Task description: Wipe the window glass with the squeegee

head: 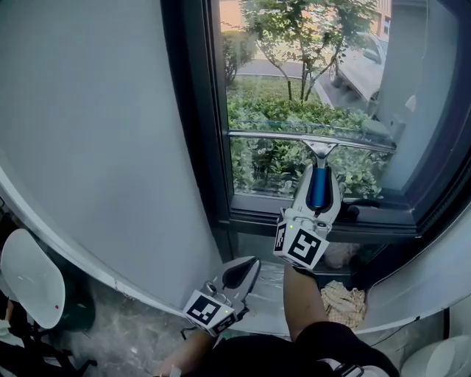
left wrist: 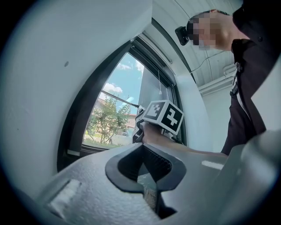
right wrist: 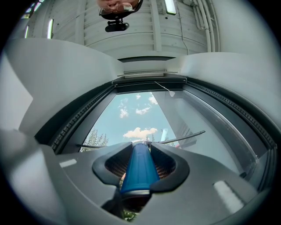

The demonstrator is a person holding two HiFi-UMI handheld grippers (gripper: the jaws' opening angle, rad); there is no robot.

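Plain ground-level utility room: white wall [head: 88,132], dark-framed window [head: 193,110] facing a hedge [head: 294,114] and parked car [head: 364,66], exposed ceiling pipes [right wrist: 204,22], strip light [right wrist: 169,6].

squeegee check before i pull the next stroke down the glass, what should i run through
1. Grip: right gripper jaws closed on the blue squeegee handle: ok.
2. Blade across the window glass: ok; full-length contact: cannot tell.
3. Glass left between blade and bottom frame: ok.
4. Left gripper shut, empty, low by the wall, off the pane: ok.
5. Cloth lies below the window, out of the stroke path: ok.
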